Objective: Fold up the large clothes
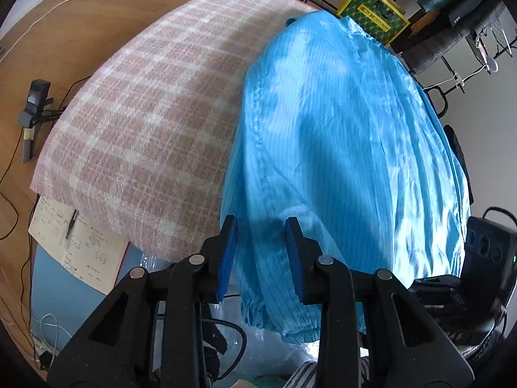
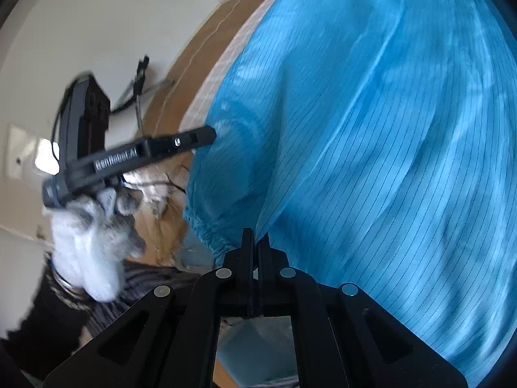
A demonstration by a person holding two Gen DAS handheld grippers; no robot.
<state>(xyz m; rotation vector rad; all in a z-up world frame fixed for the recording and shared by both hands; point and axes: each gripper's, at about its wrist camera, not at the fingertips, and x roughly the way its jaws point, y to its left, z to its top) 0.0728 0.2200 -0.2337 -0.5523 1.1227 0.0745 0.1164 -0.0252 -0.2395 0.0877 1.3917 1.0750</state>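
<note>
blue striped garment [image 1: 339, 148] drapes over the plaid-covered table's [image 1: 145, 123] right edge; right gripper [image 2: 257, 242] pinches its fabric, left gripper [image 1: 260, 226] stands parted above it.

Both of the 2 fisheye views look steeply down along their own gripper fingers, very close to the blue garment [image 1: 339, 135]. The left wrist view also takes in the checked blanket [image 1: 145, 123]; the right wrist view sees the left gripper [image 2: 211, 134] from the side.
</note>
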